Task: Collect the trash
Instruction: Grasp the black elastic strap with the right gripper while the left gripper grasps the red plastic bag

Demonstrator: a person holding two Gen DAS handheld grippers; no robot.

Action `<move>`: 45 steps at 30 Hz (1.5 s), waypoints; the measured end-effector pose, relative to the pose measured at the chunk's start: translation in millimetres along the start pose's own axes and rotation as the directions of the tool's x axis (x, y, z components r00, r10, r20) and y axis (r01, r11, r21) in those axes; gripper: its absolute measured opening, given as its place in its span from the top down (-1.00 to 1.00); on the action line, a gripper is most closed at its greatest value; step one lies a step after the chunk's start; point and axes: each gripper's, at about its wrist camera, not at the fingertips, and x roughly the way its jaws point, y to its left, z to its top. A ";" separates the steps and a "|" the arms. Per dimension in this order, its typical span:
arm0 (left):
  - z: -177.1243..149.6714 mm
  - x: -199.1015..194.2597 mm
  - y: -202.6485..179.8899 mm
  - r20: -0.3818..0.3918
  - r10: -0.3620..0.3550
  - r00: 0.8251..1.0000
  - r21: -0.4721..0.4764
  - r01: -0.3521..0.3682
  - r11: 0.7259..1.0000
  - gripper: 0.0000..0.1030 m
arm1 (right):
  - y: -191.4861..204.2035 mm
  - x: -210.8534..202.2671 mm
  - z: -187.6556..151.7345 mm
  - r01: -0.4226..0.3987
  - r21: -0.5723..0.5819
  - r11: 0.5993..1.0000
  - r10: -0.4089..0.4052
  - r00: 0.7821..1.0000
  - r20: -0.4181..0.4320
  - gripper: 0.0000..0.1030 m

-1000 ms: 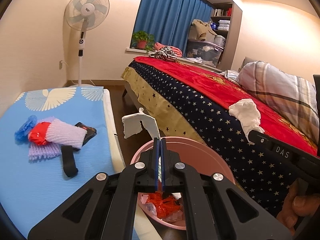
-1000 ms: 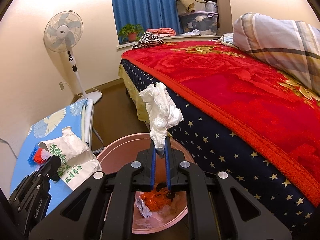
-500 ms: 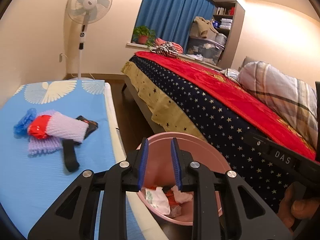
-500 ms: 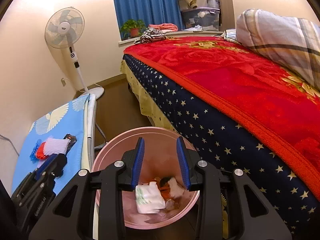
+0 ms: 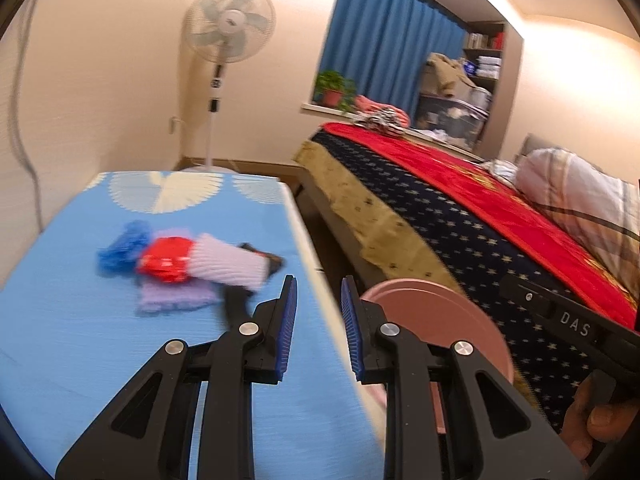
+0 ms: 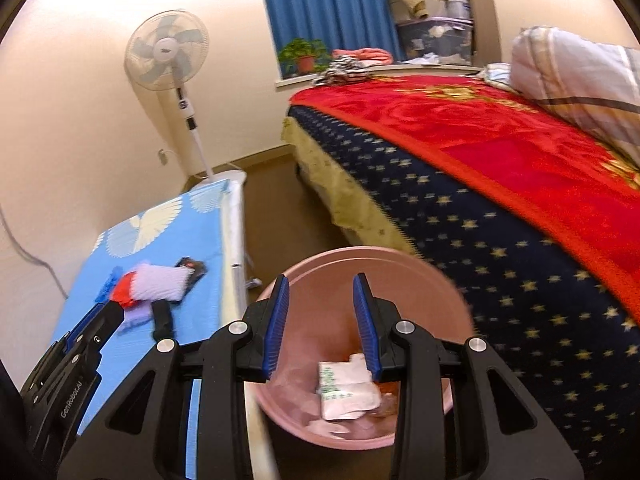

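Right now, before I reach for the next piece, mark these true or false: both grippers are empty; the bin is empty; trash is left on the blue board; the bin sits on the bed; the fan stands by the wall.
1. Both grippers are empty. True: the left gripper and right gripper are open with nothing between the pads.
2. The bin is empty. False: the bin holds a white wrapper and other scraps.
3. Trash is left on the blue board. True: a foam-net pile lies on the board.
4. The bin sits on the bed. False: it stands on the floor between the board and the bed.
5. The fan stands by the wall. True: fan.
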 end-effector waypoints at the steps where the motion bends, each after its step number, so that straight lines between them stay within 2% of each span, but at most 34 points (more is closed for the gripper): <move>1: 0.0 -1.0 5.0 0.003 0.013 1.000 -0.003 -0.013 1.000 0.55 | 6.7 3.2 -1.2 -0.015 -0.009 1.000 0.015 1.000 -0.002 0.33; 10: -2.4 1.1 63.2 -0.008 0.152 0.988 -0.066 -0.152 0.986 0.55 | 68.1 36.4 -12.6 -0.148 -0.071 0.986 0.146 0.988 -0.041 0.33; 15: -5.2 7.9 88.0 -0.031 0.182 0.983 -0.085 -0.184 0.979 0.55 | 101.7 56.9 -21.9 -0.224 -0.117 0.967 0.217 0.973 -0.074 0.34; 21: -5.8 19.4 111.4 -0.056 0.206 0.977 -0.130 -0.211 0.969 0.55 | 131.1 88.3 -39.3 -0.288 -0.130 0.949 0.268 0.951 -0.153 0.34; 23: -5.7 24.6 116.8 -0.064 0.215 0.975 -0.137 -0.222 0.965 0.55 | 139.7 98.8 -45.0 -0.294 -0.139 0.946 0.268 0.947 -0.180 0.23; 30: -3.2 43.0 131.8 -0.077 0.212 0.974 -0.169 -0.223 0.960 0.55 | 153.5 127.2 -59.5 -0.313 -0.160 0.936 0.263 0.926 -0.273 0.19; 33: -2.0 52.7 138.8 -0.083 0.199 0.976 -0.197 -0.212 0.957 0.55 | 157.7 137.0 -63.6 -0.322 -0.168 0.932 0.257 0.912 -0.319 0.50; 39: 5.6 69.4 148.4 -0.084 0.170 0.982 -0.251 -0.186 0.950 0.54 | 158.7 133.5 -63.3 -0.317 -0.179 0.931 0.257 0.920 -0.295 0.53; 43: 8.1 80.3 156.7 -0.091 0.157 0.983 -0.304 -0.178 0.936 0.30 | 155.0 133.0 -62.5 -0.325 -0.151 0.933 0.273 0.917 -0.290 0.53; 45: 7.7 86.3 160.2 -0.108 0.136 0.985 -0.333 -0.165 0.928 0.24 | 153.4 133.7 -61.8 -0.330 -0.140 0.933 0.280 0.915 -0.291 0.53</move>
